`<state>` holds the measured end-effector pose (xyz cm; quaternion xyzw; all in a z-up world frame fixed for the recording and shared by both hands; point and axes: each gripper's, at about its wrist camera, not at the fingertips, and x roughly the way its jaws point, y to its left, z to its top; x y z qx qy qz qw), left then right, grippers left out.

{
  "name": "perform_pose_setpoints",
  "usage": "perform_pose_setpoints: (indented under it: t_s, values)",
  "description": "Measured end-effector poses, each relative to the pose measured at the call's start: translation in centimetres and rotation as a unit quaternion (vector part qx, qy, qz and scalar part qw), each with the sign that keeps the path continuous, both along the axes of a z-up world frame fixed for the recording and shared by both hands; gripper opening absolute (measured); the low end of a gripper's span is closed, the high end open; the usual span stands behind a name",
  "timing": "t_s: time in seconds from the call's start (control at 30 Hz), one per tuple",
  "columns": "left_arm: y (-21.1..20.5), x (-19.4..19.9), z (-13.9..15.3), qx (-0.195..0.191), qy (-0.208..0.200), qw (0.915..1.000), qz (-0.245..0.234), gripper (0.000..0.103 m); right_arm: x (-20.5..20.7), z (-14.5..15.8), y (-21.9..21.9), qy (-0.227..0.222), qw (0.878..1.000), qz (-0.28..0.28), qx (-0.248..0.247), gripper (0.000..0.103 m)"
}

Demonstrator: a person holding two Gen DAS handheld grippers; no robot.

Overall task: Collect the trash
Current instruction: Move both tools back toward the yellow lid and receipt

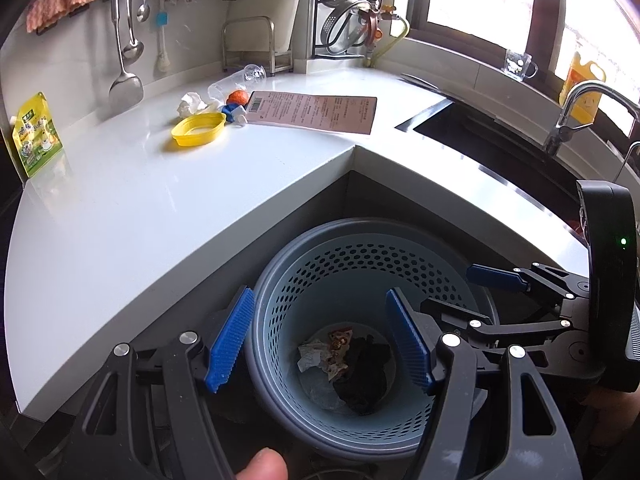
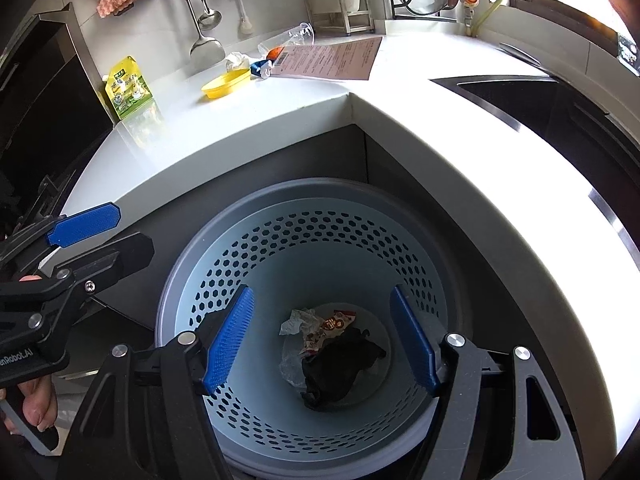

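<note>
A glossy white counter (image 1: 120,200) is wrapped around a round perforated bin (image 2: 332,240) (pale blue plastic), where crumpled paper (image 2: 296,320) and a black wad (image 2: 340,364) lie. Left tongs (image 1: 320,340) and right tongs (image 2: 324,340) are held apart, empty.

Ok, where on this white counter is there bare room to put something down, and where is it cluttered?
The counter is bare across its wide front stretch, from the green pouch at the left to the inner corner above the bin. Crowded: the back, where the yellow lid, crumpled tissue, clear bottle and pink sheet cluster.
</note>
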<state>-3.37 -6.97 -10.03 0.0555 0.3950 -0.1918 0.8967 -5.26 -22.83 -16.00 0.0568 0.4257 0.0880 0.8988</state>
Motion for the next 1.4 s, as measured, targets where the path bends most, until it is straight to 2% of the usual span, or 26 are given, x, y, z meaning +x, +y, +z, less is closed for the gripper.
perform_pose_setpoints:
  t_s: [0.33,0.5,0.6,0.7,0.97,1.23,1.4]
  values:
    - [2.9,3.8,4.1,-0.001,-0.046,0.9982,0.039,0.075,2.2,4.5,0.3,-0.052,0.998,0.016,-0.013,0.068]
    - [3.8,6.2,6.2,0.013,-0.074,0.9956,0.056,0.09,4.4,7.3,0.3,-0.081,0.996,0.02,-0.025,0.069]
    - [3.8,8.1,7.0,0.031,-0.084,0.9941,0.061,0.095,5.9,9.1,0.5,-0.098,0.994,0.026,-0.033,0.072]
    - [3.8,10.1,7.2,0.034,-0.077,0.9944,0.064,0.096,7.8,10.5,1.1,-0.11,0.992,0.038,-0.054,0.078]
    - [3.5,15.2,6.2,0.053,-0.048,0.9952,0.067,0.097,14.2,12.1,2.0,-0.116,0.985,0.073,-0.104,0.08]
    - [3.6,20.1,3.9,0.056,-0.005,0.9957,0.073,0.097,21.1,10.1,2.9,-0.082,0.981,0.119,-0.127,0.08]
    - [3.8,23.2,2.3,0.052,0.024,0.9956,0.074,0.097,24.8,8.0,3.5,-0.054,0.973,0.162,-0.156,0.08]
